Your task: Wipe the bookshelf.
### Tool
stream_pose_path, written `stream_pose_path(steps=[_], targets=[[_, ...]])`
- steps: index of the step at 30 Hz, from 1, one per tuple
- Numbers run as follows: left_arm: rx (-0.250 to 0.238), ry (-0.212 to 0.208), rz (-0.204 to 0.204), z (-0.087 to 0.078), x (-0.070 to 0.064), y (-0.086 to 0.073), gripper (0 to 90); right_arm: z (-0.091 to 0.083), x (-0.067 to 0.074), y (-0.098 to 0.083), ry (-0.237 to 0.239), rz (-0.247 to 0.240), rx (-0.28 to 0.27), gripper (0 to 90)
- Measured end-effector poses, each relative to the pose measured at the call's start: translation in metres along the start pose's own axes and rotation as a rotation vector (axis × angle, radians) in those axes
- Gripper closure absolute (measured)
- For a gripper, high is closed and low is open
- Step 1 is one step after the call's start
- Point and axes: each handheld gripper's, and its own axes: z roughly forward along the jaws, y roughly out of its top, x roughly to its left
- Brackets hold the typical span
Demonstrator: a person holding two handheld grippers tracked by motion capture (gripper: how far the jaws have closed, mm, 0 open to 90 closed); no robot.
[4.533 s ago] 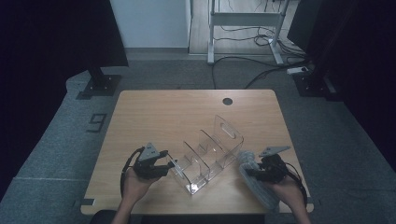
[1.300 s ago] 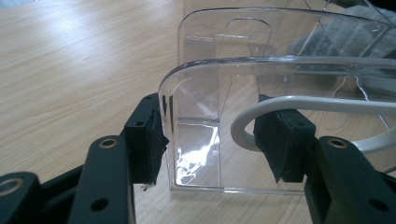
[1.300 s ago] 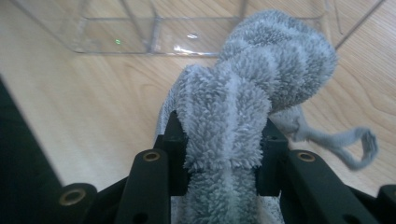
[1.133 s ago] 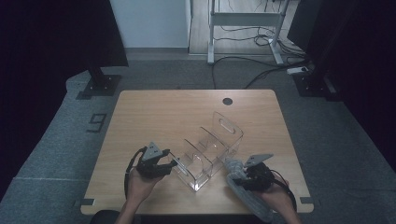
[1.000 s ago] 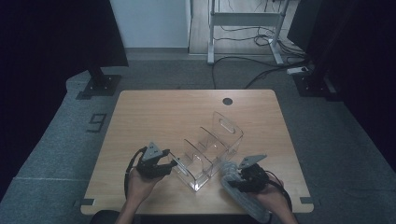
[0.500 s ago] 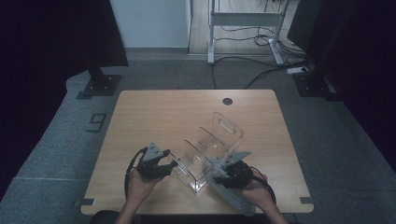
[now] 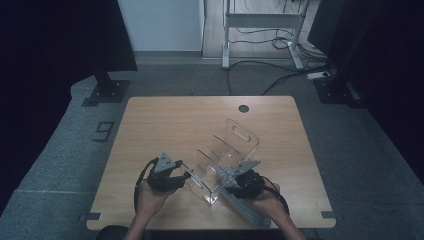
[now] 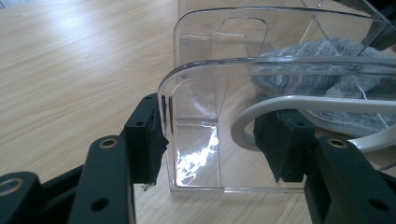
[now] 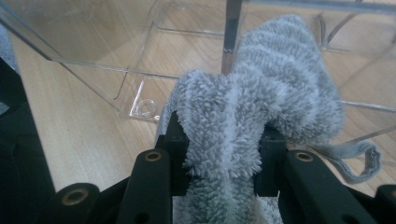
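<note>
A: Holding the clear organizer (image 7: 220,160) steady is our left gripper's (image 7: 186,176) job. Its jaws are clamped on the near end wall, one pad (image 8: 148,140) outside and one inside, as the left gripper view shows.

B: Confirmed. We see our right gripper (image 9: 223,156) closed on a bunched grey cloth (image 9: 261,107). The cloth bulges forward past the jaw tips and sits against the organizer's side wall, close to an inner divider (image 9: 231,32).

A: Where is the cloth relative to the left gripper?

B: Just beyond its jaws, on the far side of the clamped wall, visible through the plastic (image 8: 322,74). In the high view the rest of the cloth trails back under the right hand (image 7: 262,197).

A: Hazards from here?

B: We judge three. First, pressing the cloth hard against the wall could slide or tip the light organizer, because we grip only one end. Second, the loose hem loop (image 9: 362,161) hanging beside the right jaw could snag on a divider edge and drag the organizer along the table (image 7: 165,120). Third, the thick pile could slip through the jaws if we pull sideways, since the cloth is soft and compressible.

A: Then we keep pressure light and the left clamp firm.
</note>
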Motion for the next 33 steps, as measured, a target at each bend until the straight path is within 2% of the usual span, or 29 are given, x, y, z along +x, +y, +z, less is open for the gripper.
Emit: stream_pose_path(steps=[12,17,24,28,33], targets=[[-0.006,0.009,-0.008,0.001,0.0,0.0,44.9,0.014,-0.003,-0.004,-0.008,0.031,0.015,65.3],[-0.005,0.01,-0.007,0.0,0.0,0.0,44.9,0.025,-0.004,-0.008,-0.01,0.048,0.049,65.3],[-0.012,0.009,-0.007,0.0,0.0,-0.001,44.8,0.027,-0.005,-0.01,-0.008,0.084,0.047,65.3],[-0.013,0.01,-0.005,0.0,0.0,-0.001,44.8,0.027,-0.005,-0.01,-0.01,0.084,0.047,64.9],[-0.015,0.012,-0.002,0.0,0.0,-0.002,44.9,0.021,-0.003,-0.01,-0.029,0.059,0.073,64.4]])
